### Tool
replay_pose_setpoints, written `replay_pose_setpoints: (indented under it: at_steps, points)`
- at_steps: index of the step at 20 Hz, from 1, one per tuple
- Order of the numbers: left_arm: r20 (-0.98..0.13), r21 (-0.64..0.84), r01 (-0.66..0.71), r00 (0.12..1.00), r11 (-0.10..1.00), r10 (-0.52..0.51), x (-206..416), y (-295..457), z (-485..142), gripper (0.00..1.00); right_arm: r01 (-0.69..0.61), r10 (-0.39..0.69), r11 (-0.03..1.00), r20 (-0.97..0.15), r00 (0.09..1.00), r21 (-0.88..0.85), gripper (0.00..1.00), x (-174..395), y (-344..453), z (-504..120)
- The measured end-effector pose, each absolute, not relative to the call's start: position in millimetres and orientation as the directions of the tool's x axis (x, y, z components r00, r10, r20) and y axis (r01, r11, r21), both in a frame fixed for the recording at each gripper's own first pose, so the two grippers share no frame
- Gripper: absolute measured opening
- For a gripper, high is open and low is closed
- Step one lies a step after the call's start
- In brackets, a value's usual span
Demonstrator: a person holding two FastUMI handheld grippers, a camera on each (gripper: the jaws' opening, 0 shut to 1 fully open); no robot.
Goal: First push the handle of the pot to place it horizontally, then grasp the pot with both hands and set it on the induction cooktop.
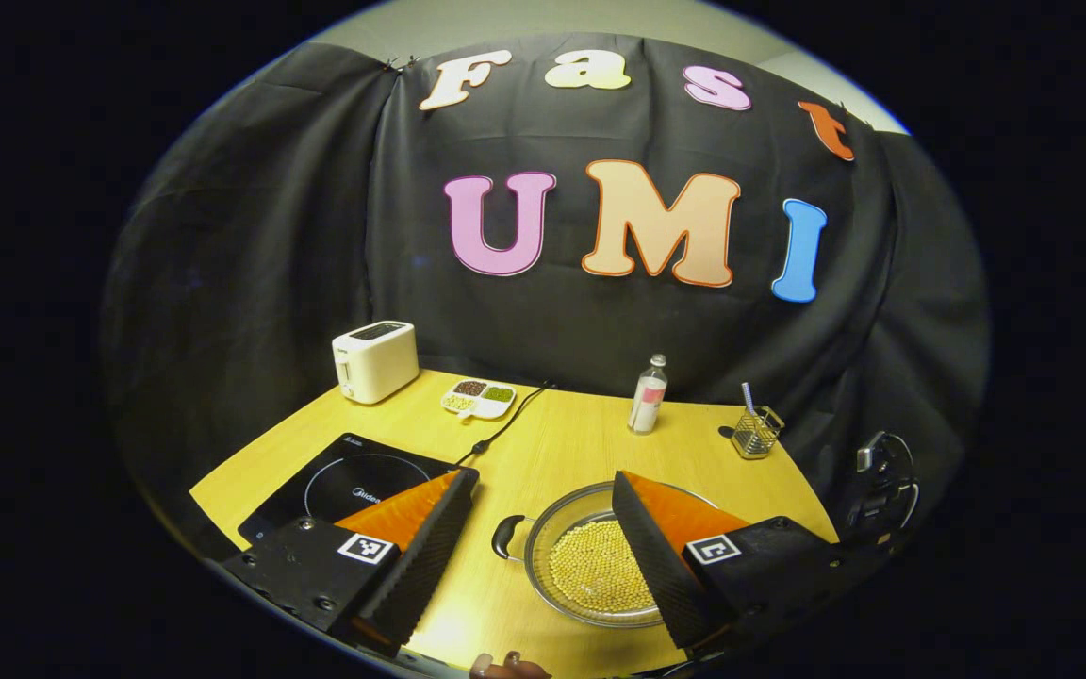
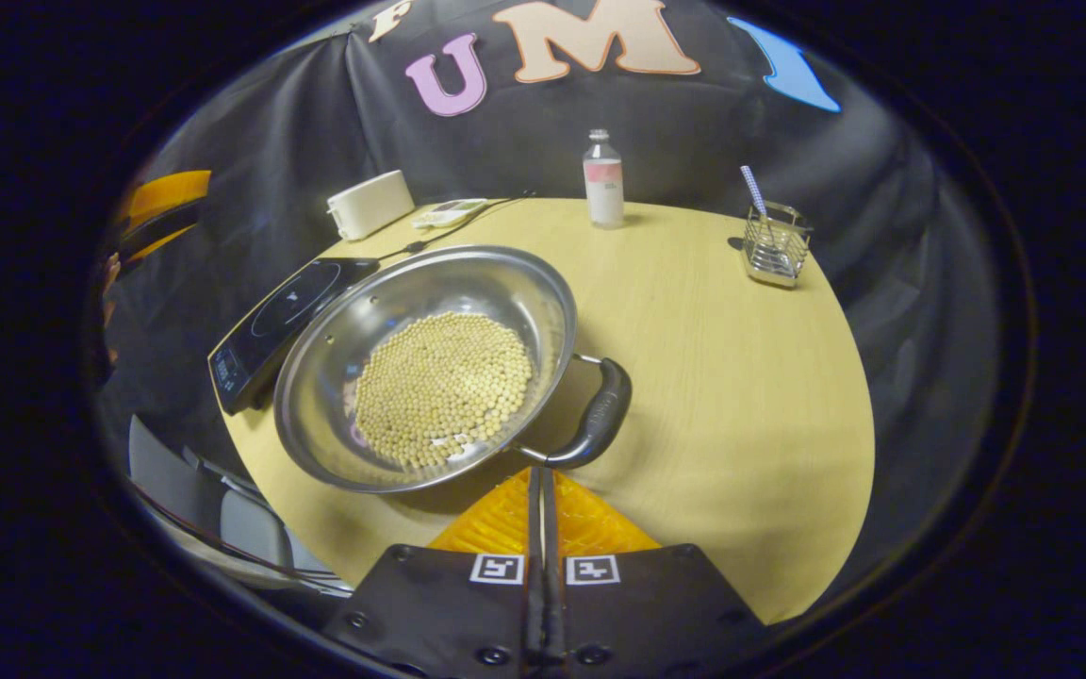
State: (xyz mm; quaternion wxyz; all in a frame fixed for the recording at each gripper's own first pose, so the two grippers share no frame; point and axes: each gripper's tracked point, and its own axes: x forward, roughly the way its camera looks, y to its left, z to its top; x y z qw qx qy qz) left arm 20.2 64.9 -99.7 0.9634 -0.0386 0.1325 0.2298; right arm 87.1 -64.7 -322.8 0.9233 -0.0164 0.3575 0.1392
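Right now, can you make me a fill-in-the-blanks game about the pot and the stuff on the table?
1. The pot holds many small round yellow ____.
2. The right hand-held gripper has its fingers closed together, just behind the pot's black ____.
3. The left hand-held gripper has its fingers spread ____.
4. The black induction cooktop sits beside the pot, on the wooden ____.

Missing words: beans; handle; open; table
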Motion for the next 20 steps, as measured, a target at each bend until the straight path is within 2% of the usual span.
replay_pose_setpoints:
  at_steps: [7, 13, 14, 15, 17, 18, 20]
  points:
    - [-0.281, -0.013, -0.47, 0.849, 0.882, 0.448, 17, 68, -102, 0.97, -0.302, 0.275, 0.95, -0.662, 0.698, 0.076, 0.02, 83, -53, -319]
    - [-0.28, -0.008, -0.432, 0.867, 0.902, 0.413, 23, 63, -108, 0.97, -0.251, 0.246, 0.965, -0.622, 0.743, 0.081, 0.01, 83, -65, -290]
    - [-0.282, -0.016, -0.415, 0.875, 0.91, 0.394, 28, 62, -110, 0.97, -0.236, 0.234, 0.968, -0.614, 0.753, 0.081, 0.0, 86, -67, -285]
    - [-0.288, -0.023, -0.395, 0.882, 0.918, 0.372, 32, 63, -112, 0.98, -0.216, 0.217, 0.974, -0.604, 0.767, 0.075, 0.05, 89, -68, -278]
    - [-0.301, -0.026, -0.351, 0.896, 0.936, 0.328, 41, 66, -119, 0.97, -0.155, 0.164, 0.986, -0.587, 0.793, 0.065, 0.03, 99, -71, -267]
    - [-0.31, -0.027, -0.328, 0.901, 0.944, 0.304, 46, 69, -122, 0.97, -0.113, 0.127, 0.992, -0.581, 0.804, 0.061, 0.1, 103, -76, -264]
    - [-0.326, -0.03, -0.285, 0.909, 0.958, 0.26, 55, 76, -132, 0.97, -0.035, 0.065, 0.997, -0.574, 0.816, 0.063, 0.0, 111, -80, -258]
